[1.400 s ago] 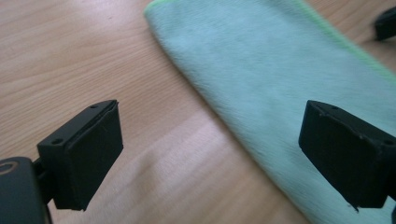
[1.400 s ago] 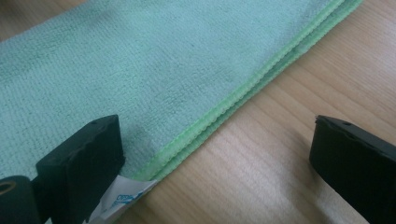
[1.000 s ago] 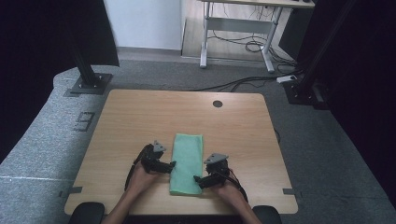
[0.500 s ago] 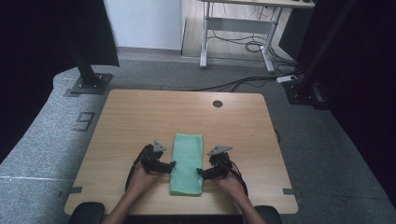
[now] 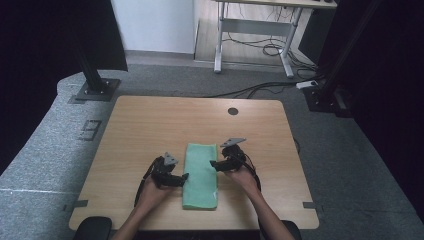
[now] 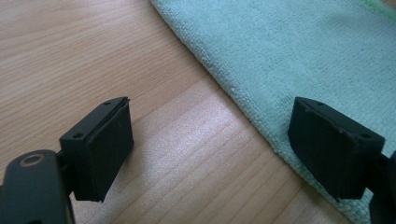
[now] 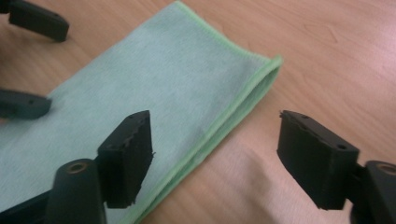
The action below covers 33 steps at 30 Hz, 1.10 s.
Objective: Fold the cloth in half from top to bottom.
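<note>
floor: grey carpet (image 5: 345, 150) | white wall (image 5: 155, 25) | metal-legged desk (image 5: 260, 30) behind

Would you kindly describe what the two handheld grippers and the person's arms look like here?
Both the left gripper and the right gripper are black, each topped by a grey three-cornered plate and trailing a thin black cable. Their jaws end in blocky black pads with small screw holes. The forearms are bare, with no sleeves in sight.

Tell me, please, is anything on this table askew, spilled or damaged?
Nothing stands out. The green towel lies folded into a neat long strip, flat on the wooden table, with even edges and no stains. The left hand-held gripper and the right hand-held gripper are open beside its long edges.
</note>
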Each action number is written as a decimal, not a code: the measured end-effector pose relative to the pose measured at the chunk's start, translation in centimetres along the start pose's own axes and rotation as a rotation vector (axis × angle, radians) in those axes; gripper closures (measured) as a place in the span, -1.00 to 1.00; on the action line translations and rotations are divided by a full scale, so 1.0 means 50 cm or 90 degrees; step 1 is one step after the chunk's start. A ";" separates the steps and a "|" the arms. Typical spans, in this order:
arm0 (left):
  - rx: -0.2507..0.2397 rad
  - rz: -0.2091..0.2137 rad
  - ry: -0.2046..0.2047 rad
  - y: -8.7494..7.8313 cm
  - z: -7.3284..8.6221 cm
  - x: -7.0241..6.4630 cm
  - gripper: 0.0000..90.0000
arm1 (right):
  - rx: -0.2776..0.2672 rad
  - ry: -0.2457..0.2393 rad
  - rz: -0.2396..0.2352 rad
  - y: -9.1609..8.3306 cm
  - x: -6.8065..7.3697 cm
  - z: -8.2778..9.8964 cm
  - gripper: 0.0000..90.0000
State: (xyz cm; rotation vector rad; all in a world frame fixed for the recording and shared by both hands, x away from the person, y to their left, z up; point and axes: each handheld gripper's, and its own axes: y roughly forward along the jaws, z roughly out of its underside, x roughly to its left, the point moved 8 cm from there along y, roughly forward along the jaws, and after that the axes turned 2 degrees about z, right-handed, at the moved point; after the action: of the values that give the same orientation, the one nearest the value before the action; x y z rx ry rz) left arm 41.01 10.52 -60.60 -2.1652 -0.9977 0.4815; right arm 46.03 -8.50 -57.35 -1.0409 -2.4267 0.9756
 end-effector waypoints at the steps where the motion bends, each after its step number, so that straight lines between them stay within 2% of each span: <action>1: 0.000 0.000 0.000 0.000 0.000 0.000 -0.69 | 0.001 -0.003 -0.001 0.004 -0.003 -0.005 -0.33; 8: 0.004 -0.010 -0.012 0.001 0.000 0.002 -0.76 | 0.000 0.004 -0.001 0.025 -0.029 -0.044 -0.05; 14: 0.004 -0.010 -0.013 0.002 0.000 0.002 -0.77 | 0.013 0.007 0.005 0.053 -0.048 -0.065 0.12; 17: 0.004 -0.010 -0.013 0.002 0.000 0.002 -0.77 | 0.027 0.008 0.009 0.069 -0.056 -0.063 0.16; 24: 0.004 -0.011 -0.014 0.002 0.000 0.002 -0.77 | 0.050 0.010 0.016 0.100 -0.071 -0.043 0.13; 27: 0.008 -0.015 -0.018 0.003 0.000 0.004 -0.81 | 0.043 0.012 0.016 0.106 -0.070 -0.040 0.15; 31: 0.012 -0.020 -0.024 0.005 0.000 0.008 -0.90 | 0.048 0.013 -0.003 0.104 -0.064 -0.040 0.51; 33: 0.012 -0.020 -0.024 0.005 0.000 0.008 -0.91 | 0.054 0.016 -0.010 0.104 -0.061 -0.041 0.61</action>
State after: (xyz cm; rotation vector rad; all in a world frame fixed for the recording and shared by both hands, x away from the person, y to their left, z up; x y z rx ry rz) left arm 41.39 10.69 -60.81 -2.1272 -1.0419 0.5165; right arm 51.82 -7.17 -59.60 -0.9985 -2.3480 1.0441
